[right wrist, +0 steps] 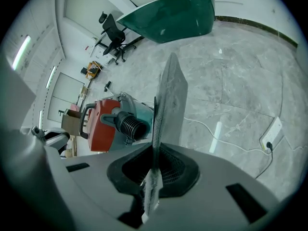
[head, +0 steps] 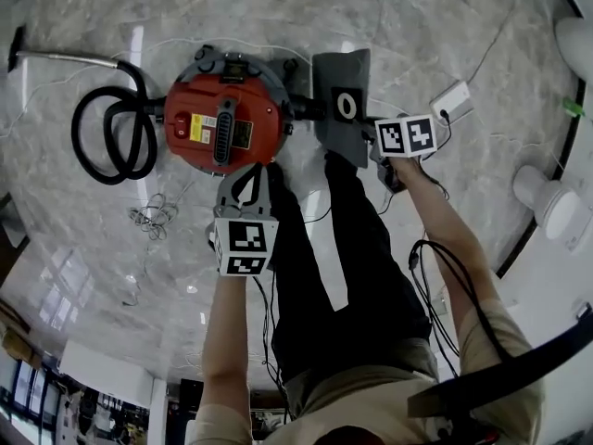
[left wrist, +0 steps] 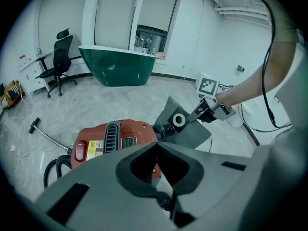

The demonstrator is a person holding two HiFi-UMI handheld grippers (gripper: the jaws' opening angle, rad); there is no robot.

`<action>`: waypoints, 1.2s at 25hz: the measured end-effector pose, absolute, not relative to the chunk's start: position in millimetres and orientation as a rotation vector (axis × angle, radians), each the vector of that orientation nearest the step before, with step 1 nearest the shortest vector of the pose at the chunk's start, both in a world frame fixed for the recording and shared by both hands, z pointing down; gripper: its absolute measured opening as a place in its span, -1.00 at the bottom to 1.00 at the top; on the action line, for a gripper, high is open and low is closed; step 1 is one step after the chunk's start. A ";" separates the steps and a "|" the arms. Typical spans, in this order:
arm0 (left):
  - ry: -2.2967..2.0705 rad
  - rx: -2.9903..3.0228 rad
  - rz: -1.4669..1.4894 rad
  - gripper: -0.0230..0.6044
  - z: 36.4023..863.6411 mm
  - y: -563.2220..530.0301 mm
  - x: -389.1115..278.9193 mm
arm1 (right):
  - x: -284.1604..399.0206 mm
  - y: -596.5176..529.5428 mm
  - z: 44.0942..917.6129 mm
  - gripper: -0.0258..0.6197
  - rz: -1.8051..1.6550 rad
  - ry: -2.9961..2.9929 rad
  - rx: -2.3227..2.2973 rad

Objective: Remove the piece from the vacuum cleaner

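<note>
**Item:** flat grey piece (head: pixel 341 100), on the person's right of the vacuum cleaner (head: pixel 227 123), just beside its ribbed inlet (right wrist: pixel 130 124). Whether it is fully free cannot be told.

**Right gripper** (right wrist: pixel 153 177): jaws pinched on the piece's thin edge.

**Left gripper** (left wrist: pixel 156 148): jaws together, empty, at the cleaner's near side.

**Risks:** the narrow edge hold may slip or tear. The collar may snag the inlet and drag the unheld cleaner.

**Surface:** glossy marble floor (head: pixel 417 26), with loose cables beside the cleaner.

**Room:** green tub (left wrist: pixel 118 69) beyond the cleaner.

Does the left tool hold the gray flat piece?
No, the gray flat piece is clamped edge-on in the right tool, while the left tool is shut with nothing between its jaws.
</note>
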State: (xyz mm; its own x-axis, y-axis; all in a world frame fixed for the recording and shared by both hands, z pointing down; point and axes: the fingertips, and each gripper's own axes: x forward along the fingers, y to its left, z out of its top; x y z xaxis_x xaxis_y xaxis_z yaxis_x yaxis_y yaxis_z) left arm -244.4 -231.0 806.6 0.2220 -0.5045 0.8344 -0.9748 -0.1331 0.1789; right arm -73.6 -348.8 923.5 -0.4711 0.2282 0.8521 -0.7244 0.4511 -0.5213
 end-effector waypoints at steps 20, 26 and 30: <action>-1.422 1.828 0.799 -0.95 732.7 -288.9 -224.1 | -52.9 -402.7 830.5 -0.83 1.137 -1.862 0.436; -1.500 1.810 0.727 -0.95 640.6 -298.6 -219.3 | -49.1 -413.6 737.9 -0.83 1.191 -1.909 0.431; -1.538 1.821 0.676 -0.95 587.7 -293.0 -210.0 | -55.8 -420.5 678.1 -0.83 1.236 -1.976 0.427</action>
